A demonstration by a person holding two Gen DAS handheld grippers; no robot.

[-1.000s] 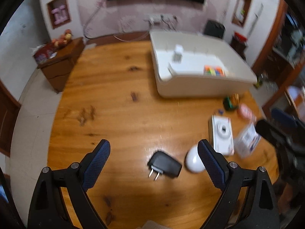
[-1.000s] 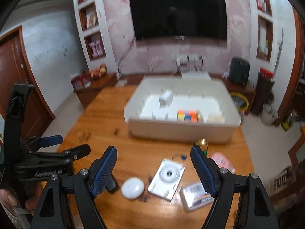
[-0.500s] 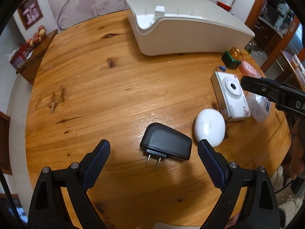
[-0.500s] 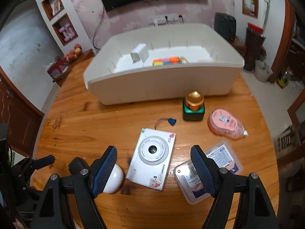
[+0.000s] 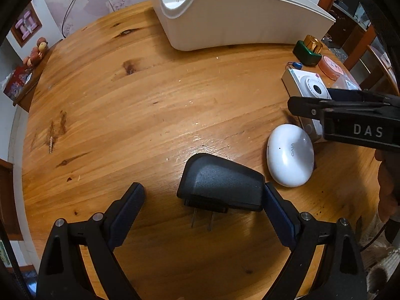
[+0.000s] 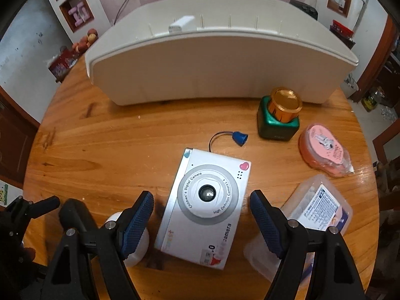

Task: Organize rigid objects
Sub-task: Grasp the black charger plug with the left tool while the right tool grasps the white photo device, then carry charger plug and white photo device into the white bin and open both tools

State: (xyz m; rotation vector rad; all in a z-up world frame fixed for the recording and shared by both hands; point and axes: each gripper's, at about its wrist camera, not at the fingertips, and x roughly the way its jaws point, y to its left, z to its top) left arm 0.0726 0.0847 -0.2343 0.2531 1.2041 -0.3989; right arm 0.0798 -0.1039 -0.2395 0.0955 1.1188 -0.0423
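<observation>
1. Presently, the left gripper (image 5: 202, 205) sits low over the round wooden table (image 5: 140, 105), jaws wide apart, with the black plastic plug-in charger (image 5: 220, 187) lying between them at lower centre of the left view. Its right pad (image 5: 277, 217) is touching or just beside the charger's end; the left pad (image 5: 127, 215) stands clear. Nothing is gripped.
2. Charger prongs point toward the camera, so the jaws straddle the body's long axis; judged a pre-grasp alignment.
3. The right gripper (image 6: 201, 221) is likewise open and holds nothing. It brackets the white rectangular children's camera (image 6: 205, 205), which lies flat, lens up, at lower centre of the right view, neither pad touching it.
4. A white oval earbud case (image 5: 290, 155) rests just beside the charger, partly behind the right gripper's left finger in the right view; crowding risk on closing.
5. The large white plastic bin (image 6: 215, 67) spans the upper frame, judged the destination. One white block shows above its rim.
6. Awaiting sorting at right frame: green bottle with gold cap (image 6: 280, 115), pink oval packet (image 6: 325, 150), clear plastic box (image 6: 317, 207).
</observation>
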